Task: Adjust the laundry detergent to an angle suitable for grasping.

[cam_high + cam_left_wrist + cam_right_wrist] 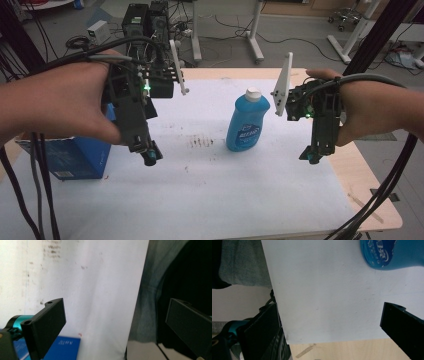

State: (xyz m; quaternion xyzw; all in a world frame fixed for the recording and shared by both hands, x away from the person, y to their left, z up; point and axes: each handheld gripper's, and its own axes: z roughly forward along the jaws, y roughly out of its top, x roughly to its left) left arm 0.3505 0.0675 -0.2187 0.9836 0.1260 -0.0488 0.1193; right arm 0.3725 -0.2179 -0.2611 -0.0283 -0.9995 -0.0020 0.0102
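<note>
**Blue bottle standing between two wide-open grippers**

The bottle is standing upright just right of the middle of the high view, on the white sheet that is covering most of the table. Its long axis is running up and down, its white cap is pointing up and slightly toward the top of the frame, and its label is facing the camera. In the right gripper view, the bottle's rounded base is sitting at the upper right, clear of both jaws.

Nothing is lying between the bottle and either gripper. A patch of dark smudges is marking the sheet just left of the bottle.

The right gripper is hanging to the right of the bottle, near but apart from it, with its jaws spread wide and holding nothing. The right hand is gripping it from the right edge of the frame.

The left gripper is hovering well left of the bottle, in the left hand. In the left gripper view, its jaws are standing far apart over bare sheet, gripping nothing.

A blue box is sitting at the left edge of the high view, partly under the left hand; whether anything is in it I cannot tell. Its blue corner is showing at the bottom of the left gripper view.
</note>
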